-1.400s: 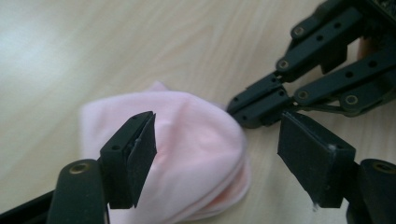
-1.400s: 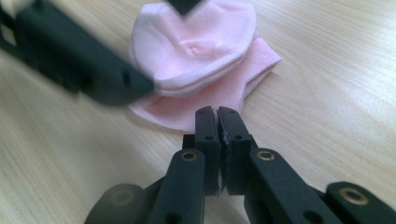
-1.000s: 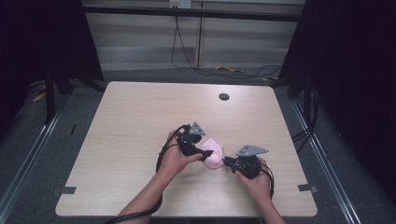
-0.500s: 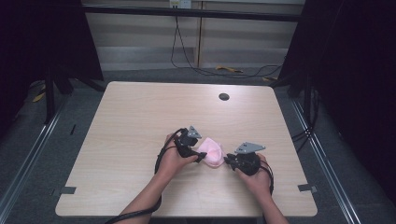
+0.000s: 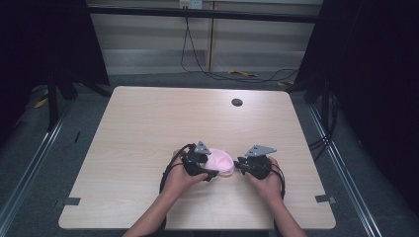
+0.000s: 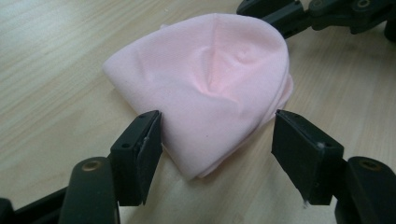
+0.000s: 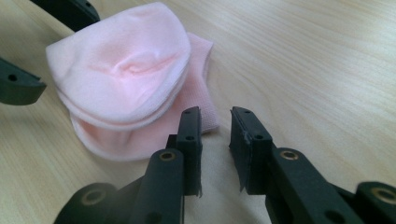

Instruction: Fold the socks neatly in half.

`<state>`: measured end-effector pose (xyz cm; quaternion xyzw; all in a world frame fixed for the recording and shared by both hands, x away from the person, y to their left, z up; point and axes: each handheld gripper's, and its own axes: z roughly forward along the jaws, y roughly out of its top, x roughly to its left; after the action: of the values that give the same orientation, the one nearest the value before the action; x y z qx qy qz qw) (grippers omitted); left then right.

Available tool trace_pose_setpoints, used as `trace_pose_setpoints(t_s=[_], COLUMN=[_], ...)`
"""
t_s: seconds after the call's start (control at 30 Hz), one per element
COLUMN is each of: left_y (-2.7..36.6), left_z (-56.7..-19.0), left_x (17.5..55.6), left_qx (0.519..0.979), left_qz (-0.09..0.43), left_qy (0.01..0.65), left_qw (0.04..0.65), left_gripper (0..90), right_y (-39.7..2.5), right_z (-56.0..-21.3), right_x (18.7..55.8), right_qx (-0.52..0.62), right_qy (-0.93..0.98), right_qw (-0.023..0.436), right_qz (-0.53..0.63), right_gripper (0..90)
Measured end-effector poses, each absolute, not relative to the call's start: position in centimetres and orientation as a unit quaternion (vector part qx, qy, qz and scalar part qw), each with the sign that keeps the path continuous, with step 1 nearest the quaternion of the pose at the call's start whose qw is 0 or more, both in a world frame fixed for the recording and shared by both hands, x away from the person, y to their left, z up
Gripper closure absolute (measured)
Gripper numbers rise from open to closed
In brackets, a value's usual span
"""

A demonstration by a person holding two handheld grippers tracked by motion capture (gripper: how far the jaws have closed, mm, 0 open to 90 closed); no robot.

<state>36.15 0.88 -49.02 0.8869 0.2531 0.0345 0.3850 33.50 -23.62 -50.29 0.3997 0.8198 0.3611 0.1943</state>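
**A:** So, what's going on with the pink sock (image 5: 220, 162) here; it's folded over on itself, lying flat on the wooden surface (image 5: 148, 128) near the person's edge, right between the two hands?

**B:** Yeah, looks like a folding job to me; the left tongs (image 6: 217, 133) are spread wide with the folded end of the sock sitting between the jaws, one jaw about touching the fabric, nothing actually pinched; my guess is they're either lining up a grab or have just let go.

**A:** And the right tongs (image 7: 215, 128)?

**B:** Only a narrow gap there, holding nothing; they sit just beside the cuff edge that pokes out from under the top layer; probably parked close so they can pin or tug that edge if the fold slips.

**A:** Makes sense; from the high view both point inward at the sock from opposite sides.

**B:** Right; soft knit won't hold a crease, so keeping both sides close seems sensible.
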Motion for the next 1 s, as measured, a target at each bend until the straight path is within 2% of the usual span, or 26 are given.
trace_pose_setpoints(t_s=[0.47,0.67,1.0], left_y=[1.2,1.8,2.9], left_z=[-48.9,-48.5,-48.2], left_x=[35.7,36.1,36.6], left_qx=[0.88,0.877,0.876], left_qz=[0.022,0.032,0.046], left_qy=[0.257,0.258,0.257], left_qw=[0.4,0.404,0.406], left_gripper=[32.9,28.9,26.0], right_y=[-24.3,-25.2,-25.9], right_z=[-50.1,-49.8,-49.9], right_x=[33.3,32.8,32.3], right_qx=[0.418,0.431,0.433], right_qy=[0.808,0.8,0.796], right_qw=[0.191,0.182,0.175], right_qz=[0.369,0.376,0.386], right_gripper=[62.0,52.3,45.0])
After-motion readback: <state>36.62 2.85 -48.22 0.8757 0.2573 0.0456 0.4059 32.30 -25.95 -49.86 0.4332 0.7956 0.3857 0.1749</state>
